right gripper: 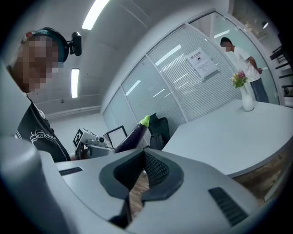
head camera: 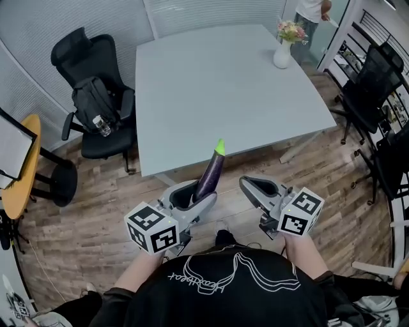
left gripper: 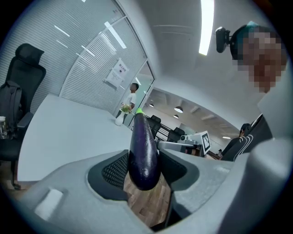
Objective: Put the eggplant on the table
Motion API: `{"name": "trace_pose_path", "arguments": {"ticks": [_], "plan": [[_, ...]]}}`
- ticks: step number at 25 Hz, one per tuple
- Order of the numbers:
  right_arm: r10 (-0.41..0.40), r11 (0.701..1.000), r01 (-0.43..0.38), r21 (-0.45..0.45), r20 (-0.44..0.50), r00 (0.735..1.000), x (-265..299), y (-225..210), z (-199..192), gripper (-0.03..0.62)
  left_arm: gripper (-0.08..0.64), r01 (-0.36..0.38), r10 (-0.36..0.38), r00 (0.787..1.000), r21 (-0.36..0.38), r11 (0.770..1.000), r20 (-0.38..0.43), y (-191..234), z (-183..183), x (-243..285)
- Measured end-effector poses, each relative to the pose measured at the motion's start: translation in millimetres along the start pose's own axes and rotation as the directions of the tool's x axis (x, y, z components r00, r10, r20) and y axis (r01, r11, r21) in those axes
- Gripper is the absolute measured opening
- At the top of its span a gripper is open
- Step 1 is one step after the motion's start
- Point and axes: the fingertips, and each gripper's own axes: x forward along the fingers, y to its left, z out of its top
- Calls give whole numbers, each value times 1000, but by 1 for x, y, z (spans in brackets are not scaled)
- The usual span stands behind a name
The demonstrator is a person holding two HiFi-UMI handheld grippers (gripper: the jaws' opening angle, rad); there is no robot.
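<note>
A dark purple eggplant [head camera: 209, 175] with a green stem tip stands tilted upward between the jaws of my left gripper [head camera: 197, 193], which is shut on its lower end. In the left gripper view the eggplant [left gripper: 143, 151] fills the gap of that gripper [left gripper: 144, 160], both pads against it. It hangs over the wood floor just short of the near edge of the pale grey table [head camera: 223, 83]. My right gripper [head camera: 248, 184] is level beside it, shut and empty; in its own view the jaw tips of the right gripper [right gripper: 144, 151] meet, with the eggplant [right gripper: 130, 137] off to the left.
A white vase of flowers [head camera: 283, 54] stands at the table's far right corner. A black office chair with a backpack [head camera: 96, 96] sits left of the table, more black chairs [head camera: 370, 89] to the right. A yellow round table [head camera: 19, 166] is at far left. A person [head camera: 313, 9] stands beyond the table.
</note>
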Motion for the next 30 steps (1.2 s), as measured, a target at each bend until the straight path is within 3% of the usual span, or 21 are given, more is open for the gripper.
{"name": "trace_pose_path", "arguments": {"ticks": [6, 17, 23, 30], "plan": [[13, 1000, -13, -11, -1, 1000, 5, -53, 27, 9, 215, -18, 18, 1000, 12, 1000, 4, 21, 29, 50], [23, 998, -23, -57, -3, 1000, 14, -90, 56, 9, 215, -41, 39, 998, 59, 997, 40, 42, 65, 84], [-11, 999, 10, -49, -7, 1000, 31, -123, 68, 9, 216, -54, 51, 998, 86, 995, 36, 79, 88, 108], [-63, 998, 62, -31, -23, 998, 62, -174, 80, 9, 216, -85, 84, 996, 167, 982, 13, 134, 116, 142]]}}
